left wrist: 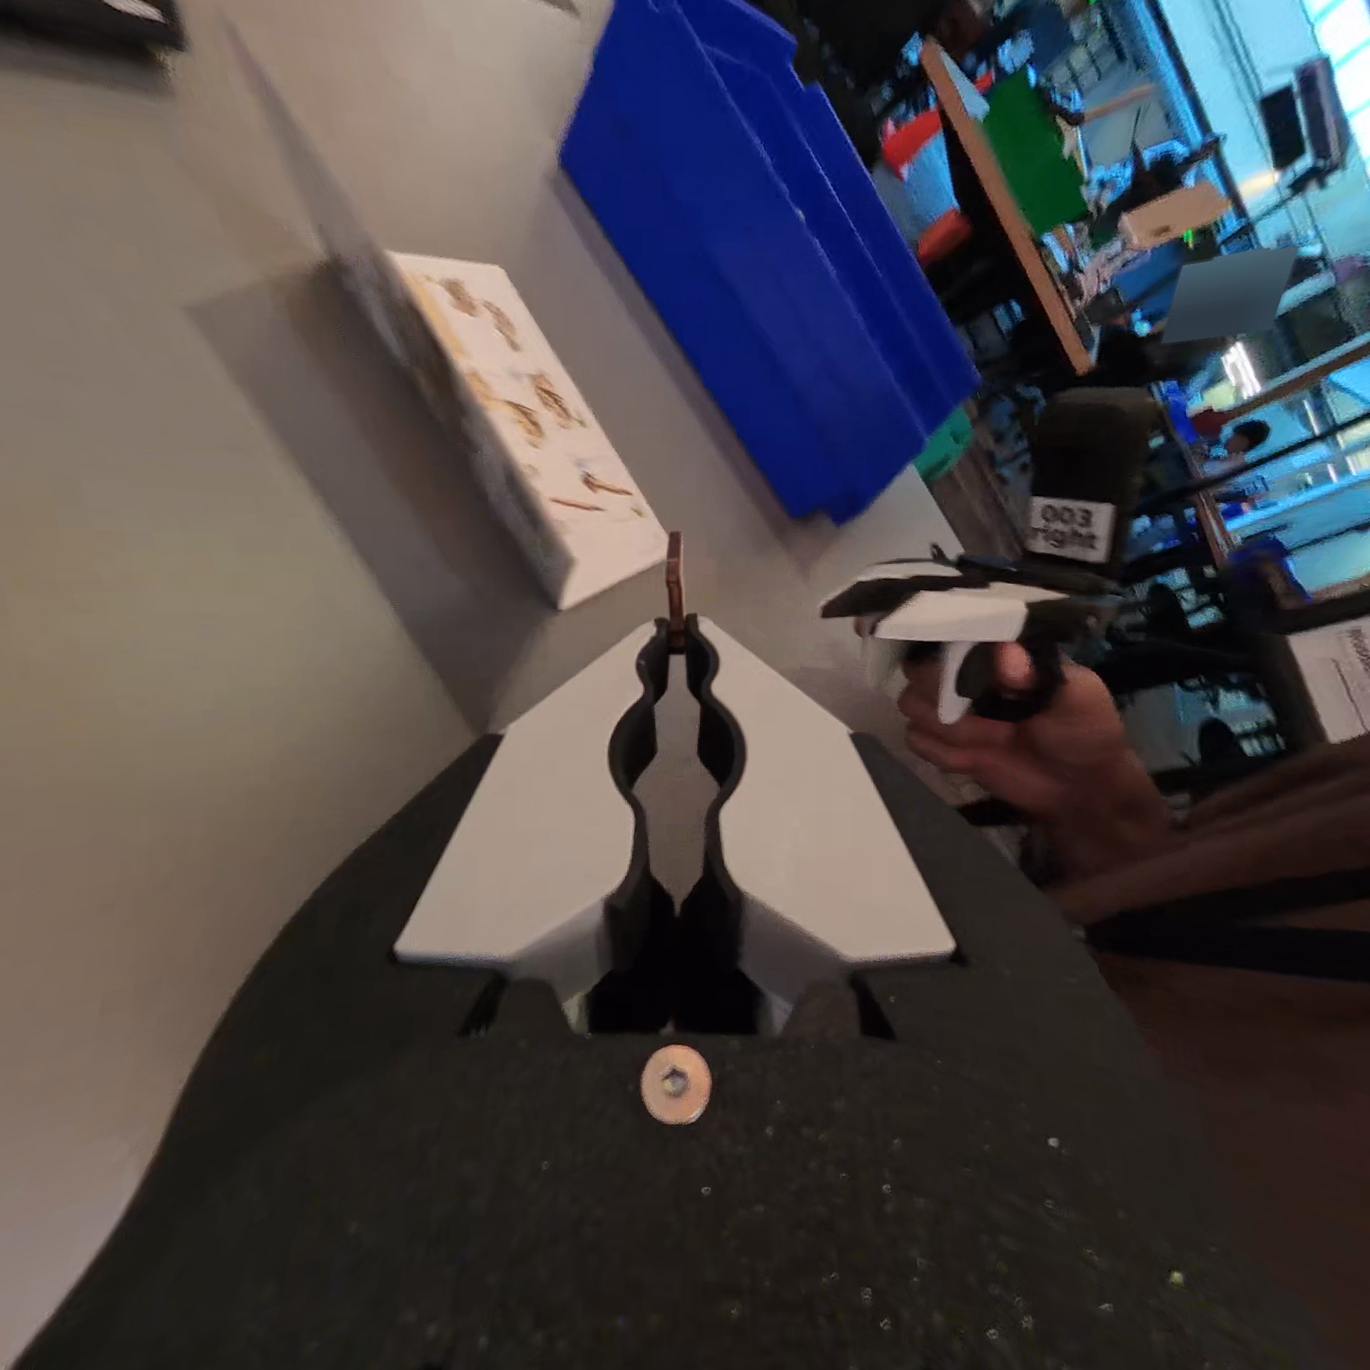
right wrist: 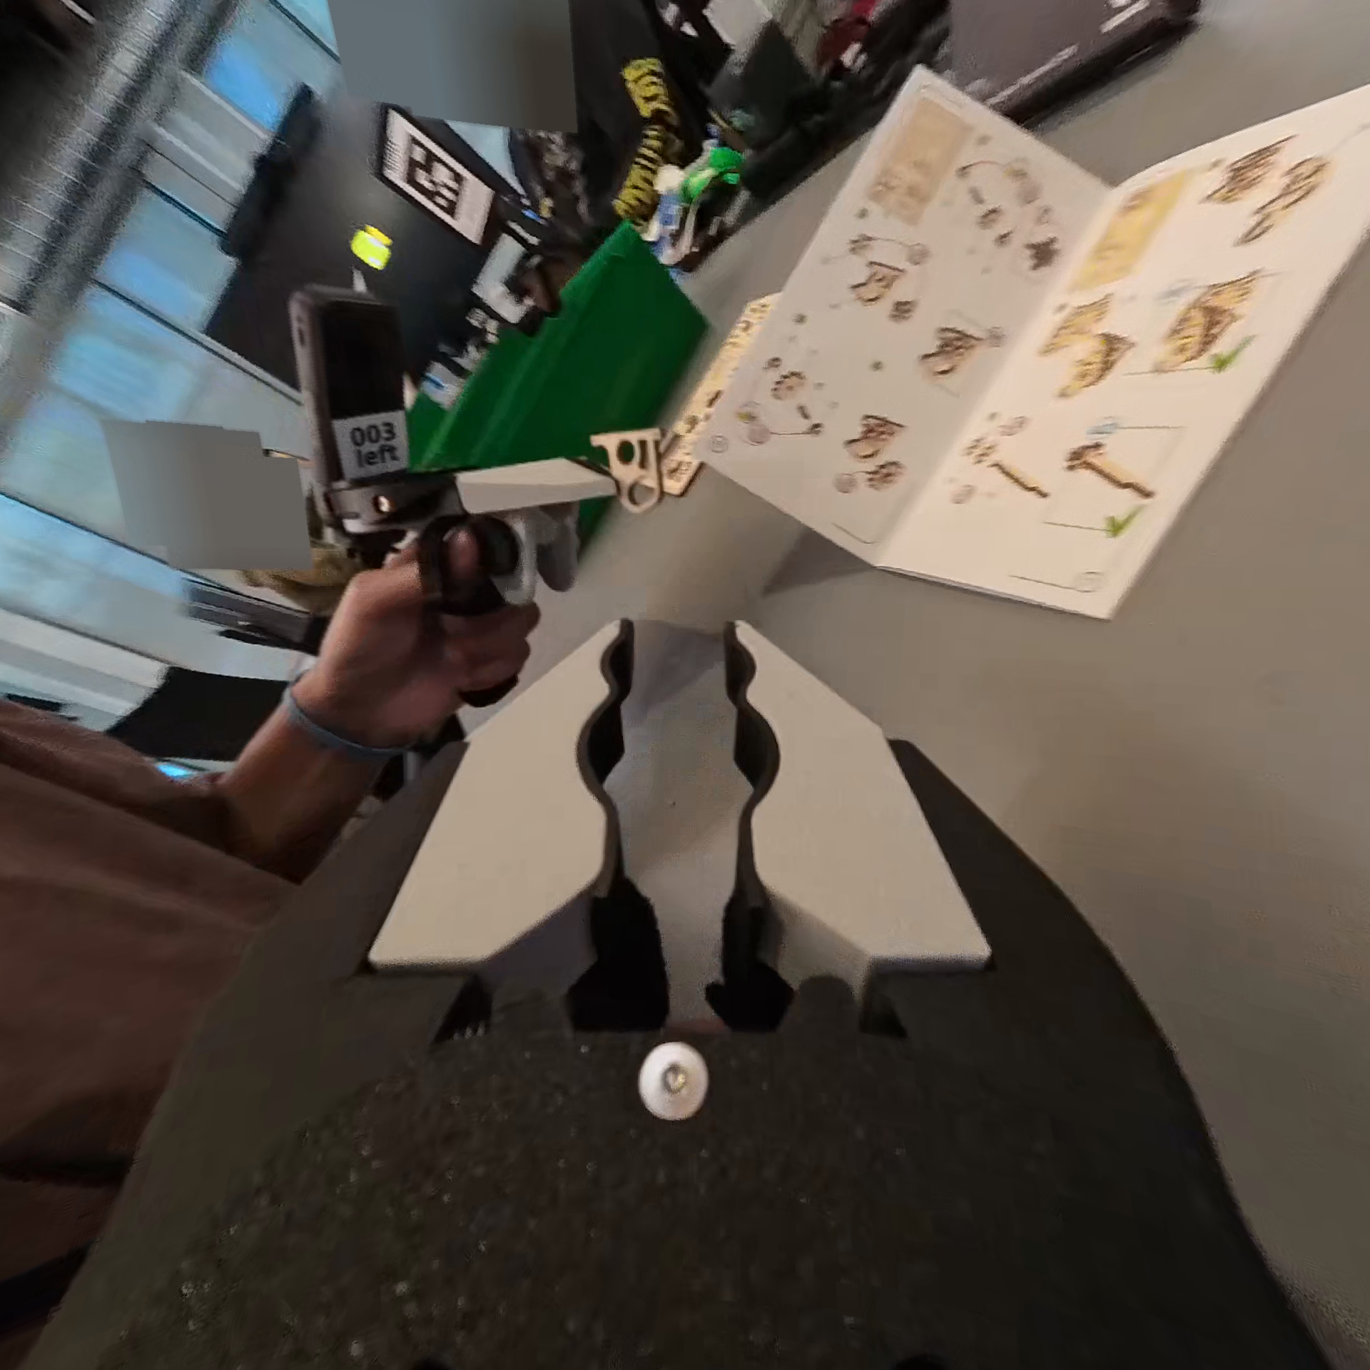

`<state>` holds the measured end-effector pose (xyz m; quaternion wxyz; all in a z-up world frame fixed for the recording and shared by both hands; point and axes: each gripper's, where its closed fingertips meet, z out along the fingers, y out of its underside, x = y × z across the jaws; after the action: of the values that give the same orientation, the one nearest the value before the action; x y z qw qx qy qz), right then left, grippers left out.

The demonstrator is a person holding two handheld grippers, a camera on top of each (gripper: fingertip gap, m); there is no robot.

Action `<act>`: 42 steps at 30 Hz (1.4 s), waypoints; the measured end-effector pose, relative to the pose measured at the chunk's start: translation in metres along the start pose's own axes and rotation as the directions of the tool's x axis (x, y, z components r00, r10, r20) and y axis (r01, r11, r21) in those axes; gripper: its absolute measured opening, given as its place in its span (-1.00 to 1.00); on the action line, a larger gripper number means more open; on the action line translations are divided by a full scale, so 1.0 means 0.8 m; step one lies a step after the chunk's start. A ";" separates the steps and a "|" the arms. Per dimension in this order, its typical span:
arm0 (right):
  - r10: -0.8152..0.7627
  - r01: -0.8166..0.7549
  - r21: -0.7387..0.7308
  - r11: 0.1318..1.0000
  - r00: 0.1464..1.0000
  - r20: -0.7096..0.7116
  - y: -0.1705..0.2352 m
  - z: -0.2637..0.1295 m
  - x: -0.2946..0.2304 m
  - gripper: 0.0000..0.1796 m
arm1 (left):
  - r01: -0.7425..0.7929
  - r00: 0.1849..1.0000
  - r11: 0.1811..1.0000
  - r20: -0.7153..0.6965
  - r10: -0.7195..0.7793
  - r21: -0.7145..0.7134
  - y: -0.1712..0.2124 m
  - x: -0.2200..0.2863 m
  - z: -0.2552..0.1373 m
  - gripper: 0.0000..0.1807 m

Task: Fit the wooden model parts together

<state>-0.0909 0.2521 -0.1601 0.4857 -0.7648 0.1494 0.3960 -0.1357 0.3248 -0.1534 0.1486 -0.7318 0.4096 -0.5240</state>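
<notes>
My left gripper (left wrist: pixel 674 630) is shut on a thin flat wooden part (left wrist: pixel 674 574), seen edge-on and sticking out past the fingertips, held above the grey table. The right wrist view shows that same part (right wrist: pixel 634 467) from its face: pale wood with cut-out holes, at the tip of the left gripper (right wrist: pixel 608 474). My right gripper (right wrist: pixel 678 630) is open and empty, its jaws apart above the table. It shows side-on in the left wrist view (left wrist: pixel 852 604), to the right of the held part. A wooden sheet of parts (right wrist: pixel 704 400) lies by the booklet.
An open instruction booklet (right wrist: pixel 1038 333) stands folded on the grey table (right wrist: pixel 1112 741); it also shows in the left wrist view (left wrist: pixel 519 415). Blue plastic bins (left wrist: pixel 741 259) stand behind it. A green bin (right wrist: pixel 556 371) sits at the table's far edge. A hand (left wrist: pixel 1038 749) holds the right gripper. Tip to tip, the grippers are about 9 cm apart.
</notes>
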 end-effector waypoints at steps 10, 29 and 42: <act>-0.203 0.180 -0.165 0.970 0.970 -0.136 0.034 0.016 0.022 -0.66 | -0.074 0.994 0.997 0.085 0.072 0.015 0.009 0.006 0.005 -0.99; -0.258 0.235 -0.211 0.949 0.962 -0.088 0.048 0.024 0.007 -0.66 | -0.024 0.999 1.000 0.022 0.024 -0.014 0.012 0.003 0.009 -0.99; -0.230 0.208 -0.197 0.958 0.968 -0.095 0.045 0.020 0.010 -0.66 | -0.038 0.999 0.999 0.014 0.038 -0.033 0.011 0.006 0.014 -0.99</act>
<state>-0.1154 0.2500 -0.1917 0.4436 -0.8405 0.0541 0.3063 -0.1290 0.3130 -0.1605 0.1496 -0.7300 0.4308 -0.5090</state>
